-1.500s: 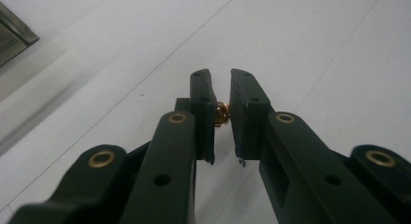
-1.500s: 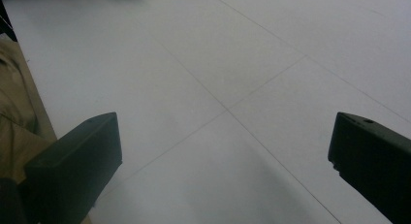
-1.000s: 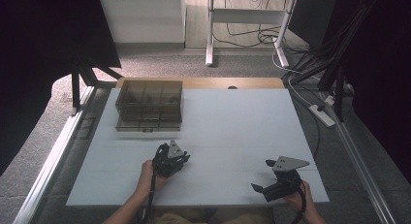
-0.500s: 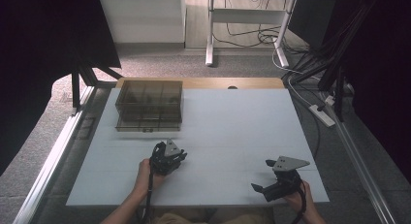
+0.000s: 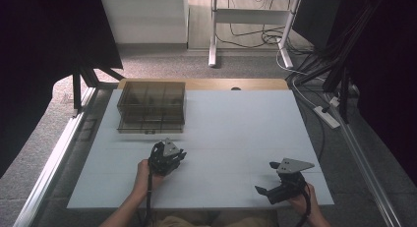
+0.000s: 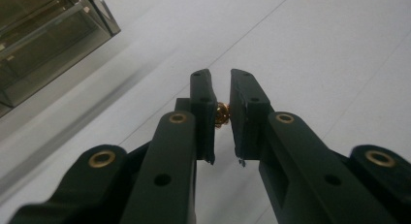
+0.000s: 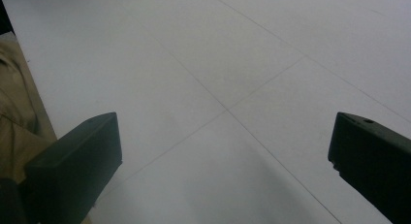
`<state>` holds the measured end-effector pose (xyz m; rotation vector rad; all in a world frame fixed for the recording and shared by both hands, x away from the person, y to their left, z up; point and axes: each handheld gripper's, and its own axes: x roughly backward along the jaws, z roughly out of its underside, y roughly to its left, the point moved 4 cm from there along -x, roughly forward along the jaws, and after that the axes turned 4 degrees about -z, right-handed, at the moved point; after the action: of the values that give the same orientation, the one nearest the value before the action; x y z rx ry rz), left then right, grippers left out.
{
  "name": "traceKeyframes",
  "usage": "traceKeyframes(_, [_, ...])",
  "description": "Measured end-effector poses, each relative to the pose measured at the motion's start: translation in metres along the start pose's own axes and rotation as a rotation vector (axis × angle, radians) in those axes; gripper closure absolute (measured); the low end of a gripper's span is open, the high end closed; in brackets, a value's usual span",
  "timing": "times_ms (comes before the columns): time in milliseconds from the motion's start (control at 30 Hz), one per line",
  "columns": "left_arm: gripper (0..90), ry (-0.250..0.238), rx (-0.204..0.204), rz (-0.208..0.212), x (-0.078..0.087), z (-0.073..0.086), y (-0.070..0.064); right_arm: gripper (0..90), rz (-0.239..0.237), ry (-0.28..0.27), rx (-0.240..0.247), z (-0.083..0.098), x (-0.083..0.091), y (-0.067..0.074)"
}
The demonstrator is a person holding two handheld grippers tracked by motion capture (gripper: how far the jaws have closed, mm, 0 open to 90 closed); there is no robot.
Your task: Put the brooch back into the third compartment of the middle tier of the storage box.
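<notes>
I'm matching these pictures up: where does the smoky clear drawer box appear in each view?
High view: the drawer box stands at the far left of the white table, beyond the left gripper.
Left gripper view: its corner fills the top left.
Right gripper view: not in it.
Shared landmark: the white table's thin seam lines.

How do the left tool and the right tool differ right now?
The left tool has its jaws nearly together, pinching a small golden bead; the right tool has its jaws wide apart with nothing between them. In the high view the left tool sits nearer the smoky drawer box, while the right tool is by the table's near edge. Both have black jaws.
</notes>
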<state>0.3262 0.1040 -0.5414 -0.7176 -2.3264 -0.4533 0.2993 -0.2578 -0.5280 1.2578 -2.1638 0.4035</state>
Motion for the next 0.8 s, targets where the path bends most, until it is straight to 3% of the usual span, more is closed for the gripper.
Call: traceKeyframes(800, [80.9, -0.014, 0.035, -0.042, 0.007, 0.001, 0.018, 0.0, 0.002, 0.000, 0.001, 0.000, 0.000, 0.000])
